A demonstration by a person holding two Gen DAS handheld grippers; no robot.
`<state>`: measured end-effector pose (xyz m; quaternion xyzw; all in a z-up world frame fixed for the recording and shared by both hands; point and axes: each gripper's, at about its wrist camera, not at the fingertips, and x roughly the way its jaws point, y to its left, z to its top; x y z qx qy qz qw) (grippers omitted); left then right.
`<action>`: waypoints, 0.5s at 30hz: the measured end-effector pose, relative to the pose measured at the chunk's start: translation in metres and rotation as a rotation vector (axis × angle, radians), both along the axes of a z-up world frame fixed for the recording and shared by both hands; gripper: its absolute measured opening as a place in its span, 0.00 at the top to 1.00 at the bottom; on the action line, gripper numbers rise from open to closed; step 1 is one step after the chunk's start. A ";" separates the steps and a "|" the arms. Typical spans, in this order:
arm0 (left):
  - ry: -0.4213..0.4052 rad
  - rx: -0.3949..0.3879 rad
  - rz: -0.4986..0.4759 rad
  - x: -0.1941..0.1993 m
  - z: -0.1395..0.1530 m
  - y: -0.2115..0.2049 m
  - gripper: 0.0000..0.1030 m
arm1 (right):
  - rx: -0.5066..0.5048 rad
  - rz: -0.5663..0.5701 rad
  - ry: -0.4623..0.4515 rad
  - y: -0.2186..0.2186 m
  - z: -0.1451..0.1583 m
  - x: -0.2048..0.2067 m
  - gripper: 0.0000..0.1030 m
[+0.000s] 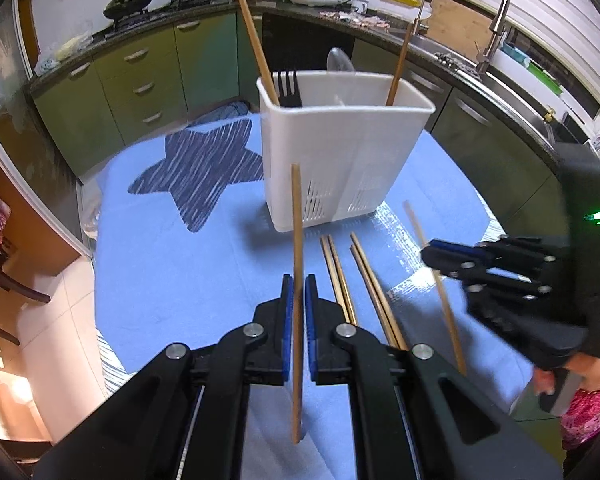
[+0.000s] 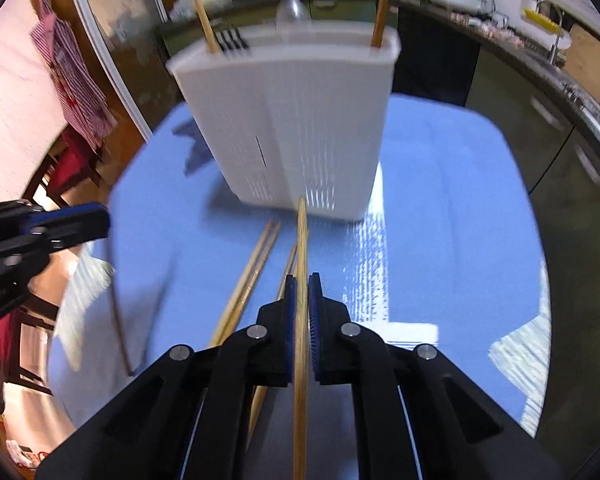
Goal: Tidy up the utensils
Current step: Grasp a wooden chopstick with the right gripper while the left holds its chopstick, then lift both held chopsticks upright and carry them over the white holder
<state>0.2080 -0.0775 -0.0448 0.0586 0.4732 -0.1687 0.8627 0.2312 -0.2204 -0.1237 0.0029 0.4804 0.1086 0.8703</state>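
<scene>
Both grippers have a chopstick each right now. The left gripper [image 1: 299,294] is clamped tight on a single wooden chopstick [image 1: 297,240], which stands nearly upright between the blue pads and pokes out above and below them. Over on the right, the right gripper [image 2: 302,294] has its pads pinched on another chopstick [image 2: 301,240]. From the left wrist view that one hangs tilted, clear of the cloth, with the gripper [image 1: 430,250] gripping it partway along.

Four more chopsticks [image 1: 342,276] lie in two pairs on the blue tablecloth [image 1: 172,272], between the two grippers and just in front of the white utensil caddy [image 1: 340,152]. The caddy stands upright on the cloth and already holds a black fork [image 1: 289,88], two chopsticks leaning out at opposite ends [image 1: 256,48], and a clear plastic spoon [image 1: 339,62] at the back. A dark blue star patch [image 1: 204,168] sits on the cloth left of the caddy. The right wrist view is pretty motion-blurred.
</scene>
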 end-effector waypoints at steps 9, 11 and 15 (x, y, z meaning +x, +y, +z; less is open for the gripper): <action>-0.033 0.001 -0.018 -0.015 0.017 0.000 0.94 | 0.054 -0.011 -0.093 -0.032 0.042 -0.038 0.93; 0.002 0.032 -0.042 -0.013 0.012 -0.005 0.94 | 0.055 -0.008 -0.108 -0.036 0.051 -0.045 0.93; 0.085 0.048 -0.064 0.001 -0.013 -0.017 0.88 | 0.057 -0.007 -0.126 -0.046 0.063 -0.053 0.93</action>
